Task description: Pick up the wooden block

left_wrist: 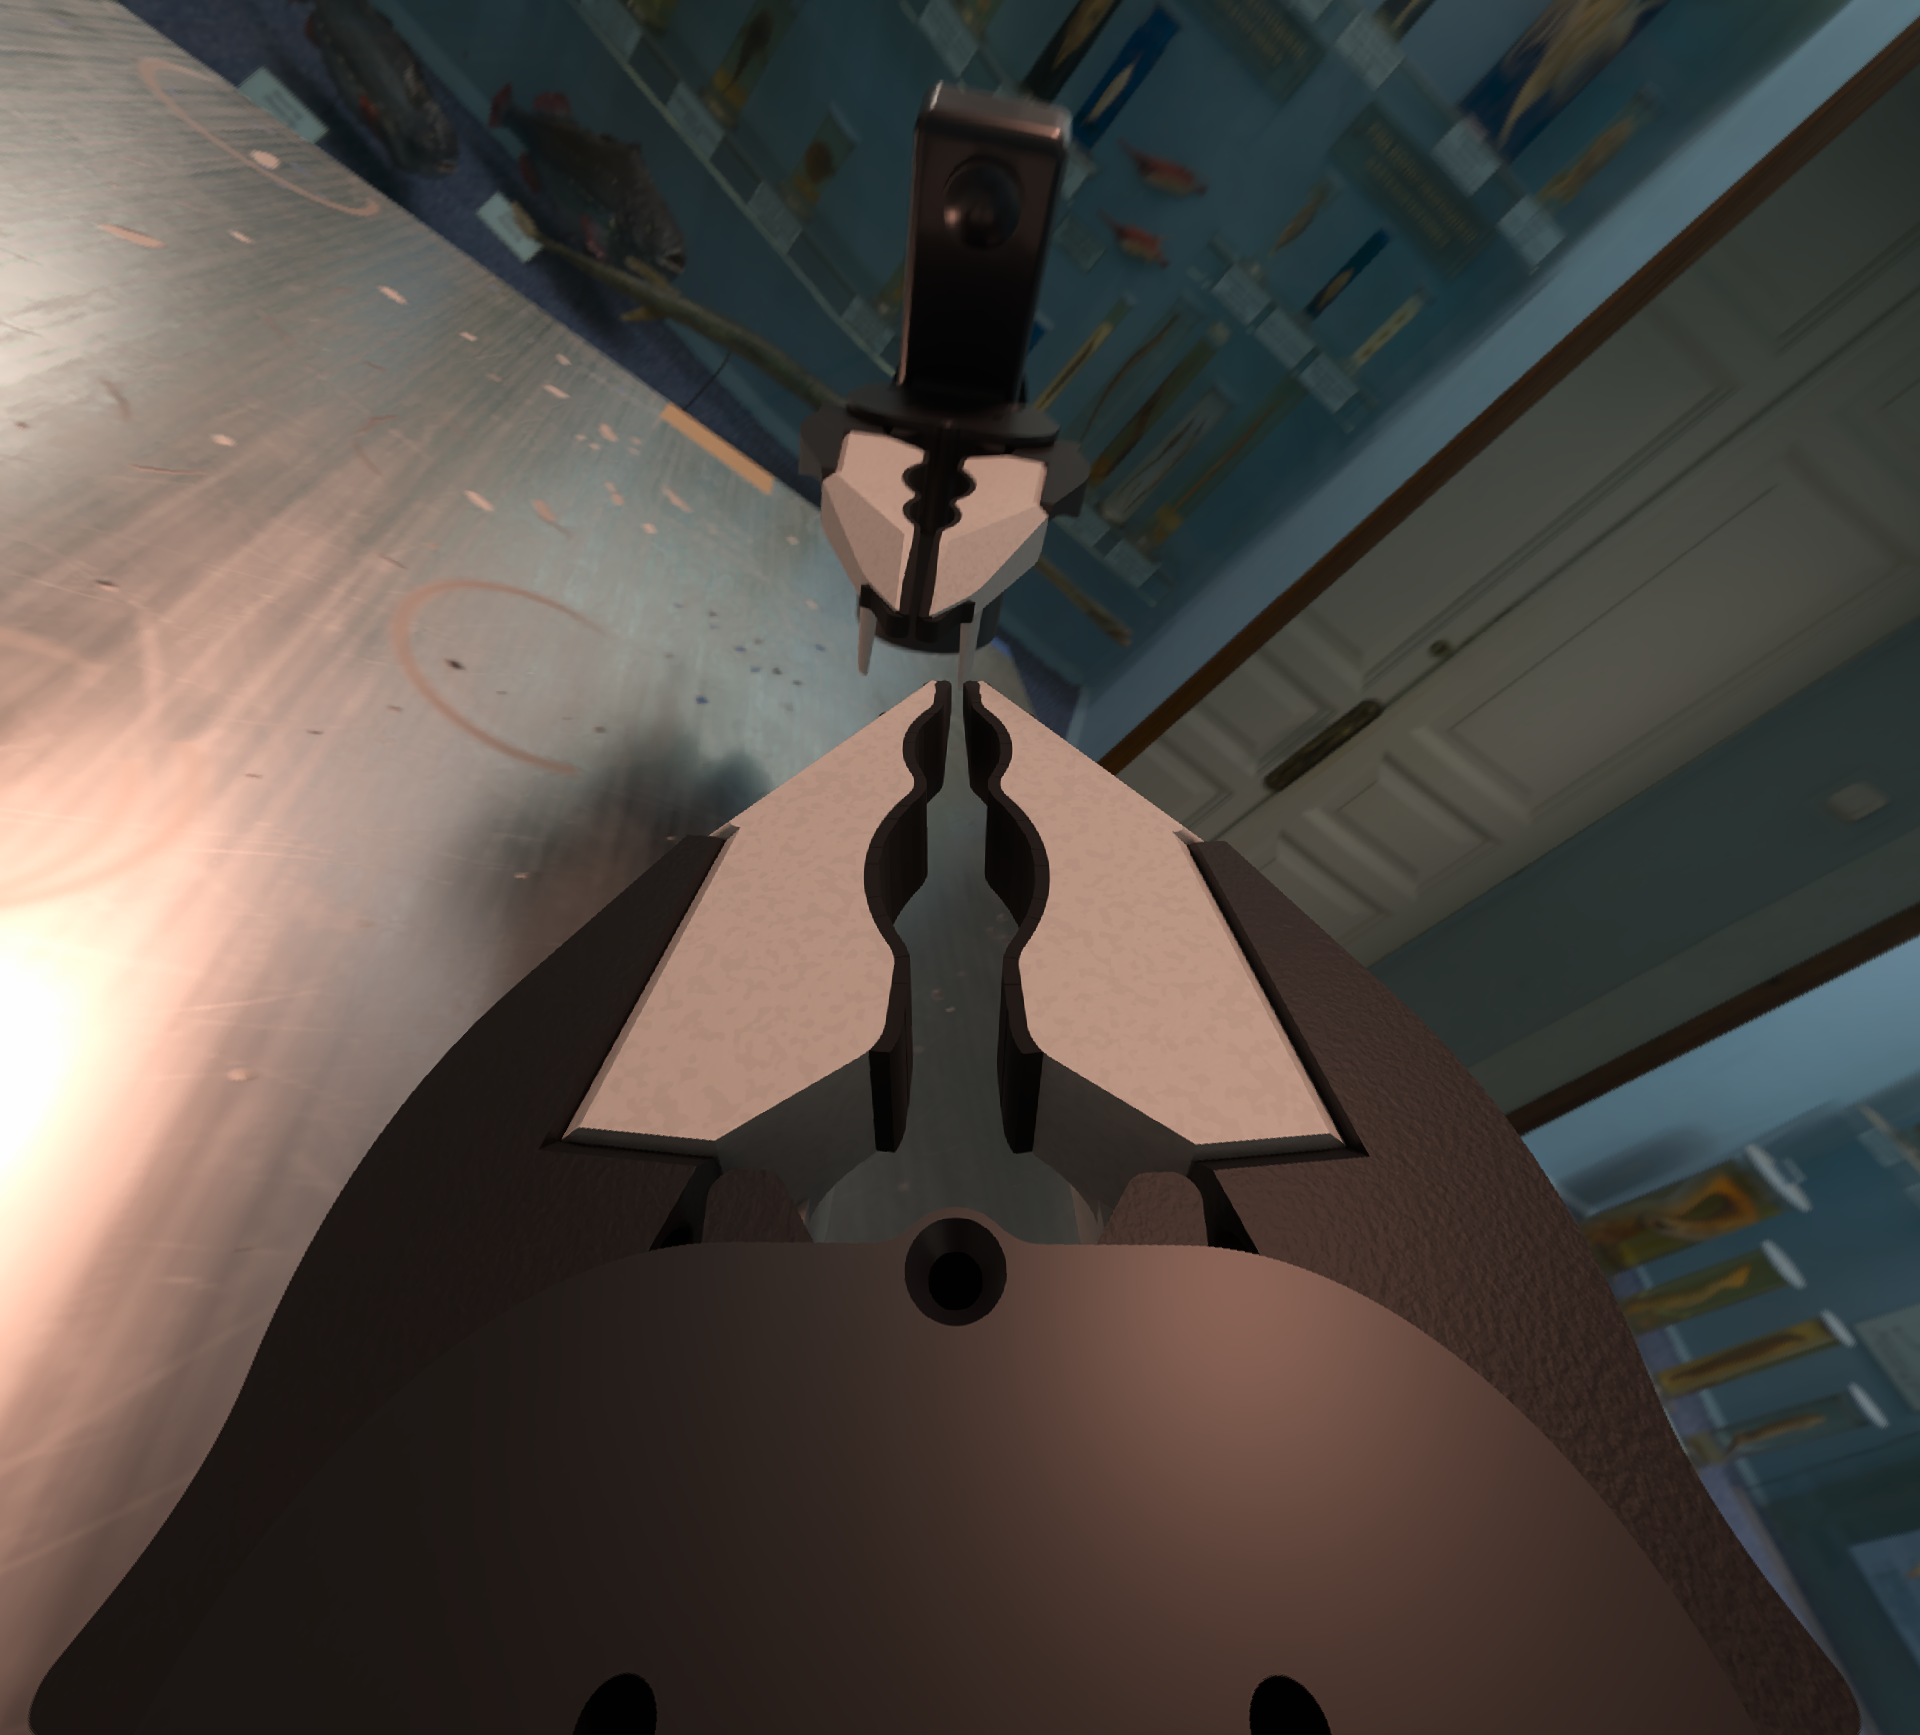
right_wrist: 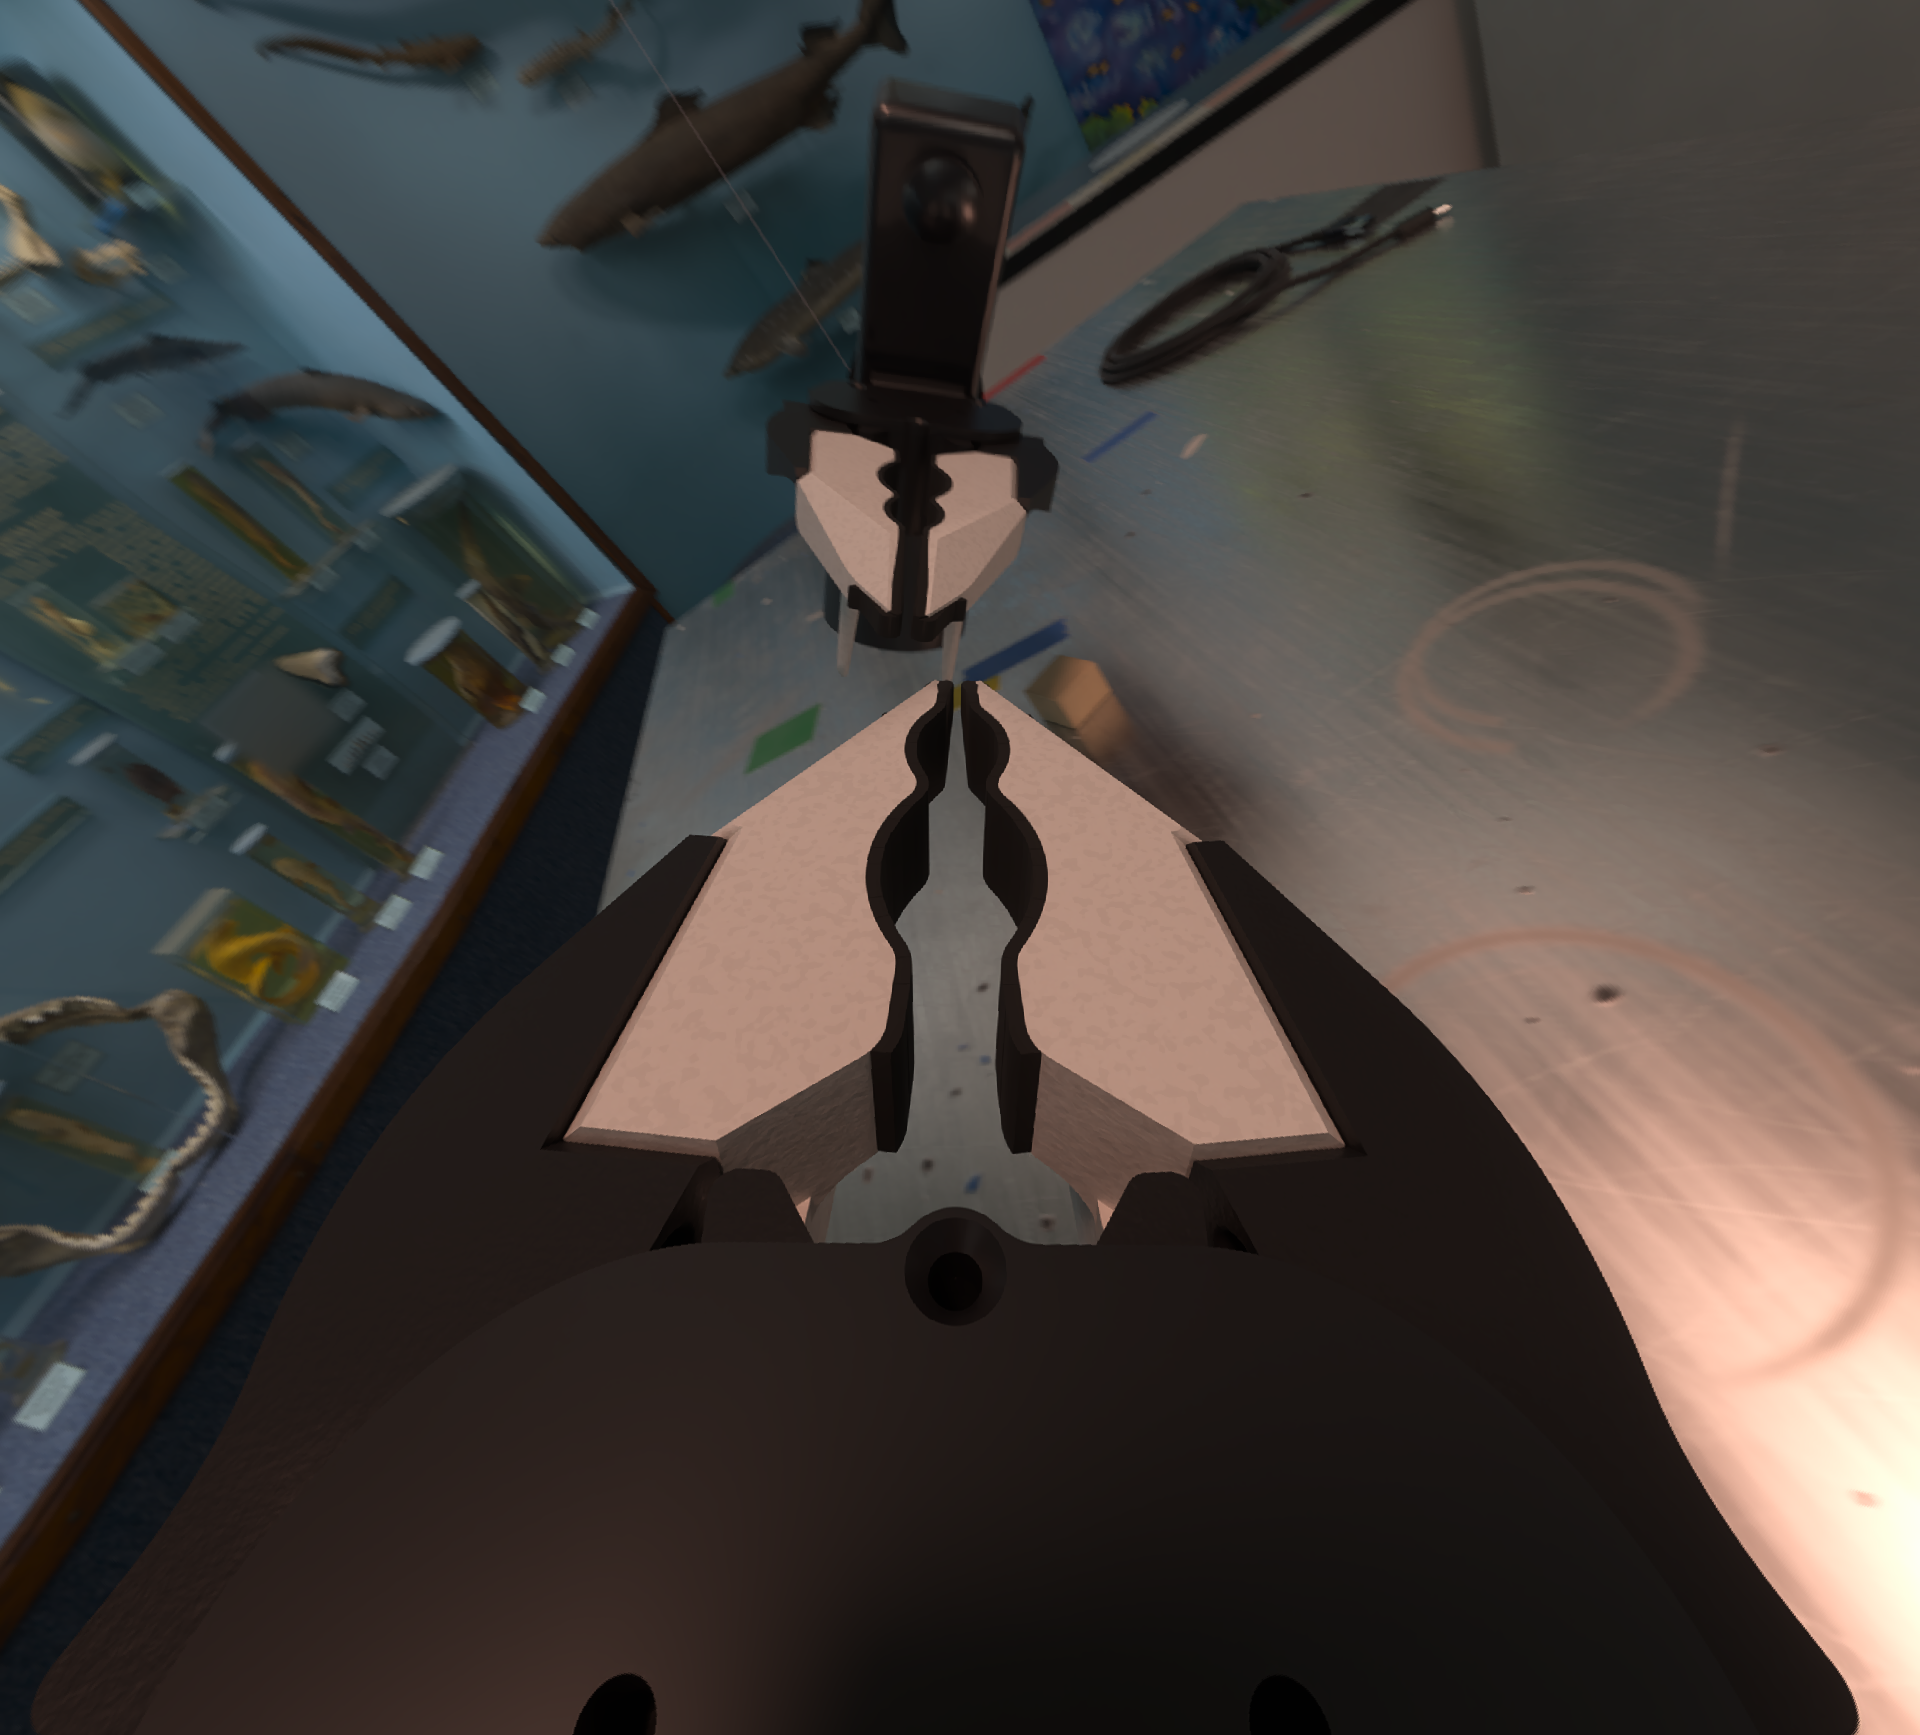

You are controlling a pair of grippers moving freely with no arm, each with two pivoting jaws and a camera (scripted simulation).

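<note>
Both the left gripper [left_wrist: 954, 693] and the right gripper [right_wrist: 956, 693] have their fingers pressed nearly together on nothing, facing each other tip to tip. The wooden block [right_wrist: 1081, 693] lies on the table [right_wrist: 1558, 438] just right of the right gripper's tips, untouched. This looks like the approach step: the right gripper would need to spread, swing right and descend around the block.

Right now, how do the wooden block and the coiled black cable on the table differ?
The wooden block is tan and box-shaped; the coiled black cable is thin and looped, with one end trailing out. The block lies just right of the right tool tips; the cable lies farther off, near the table's far edge. Both rest on the metal table, untouched.
</note>
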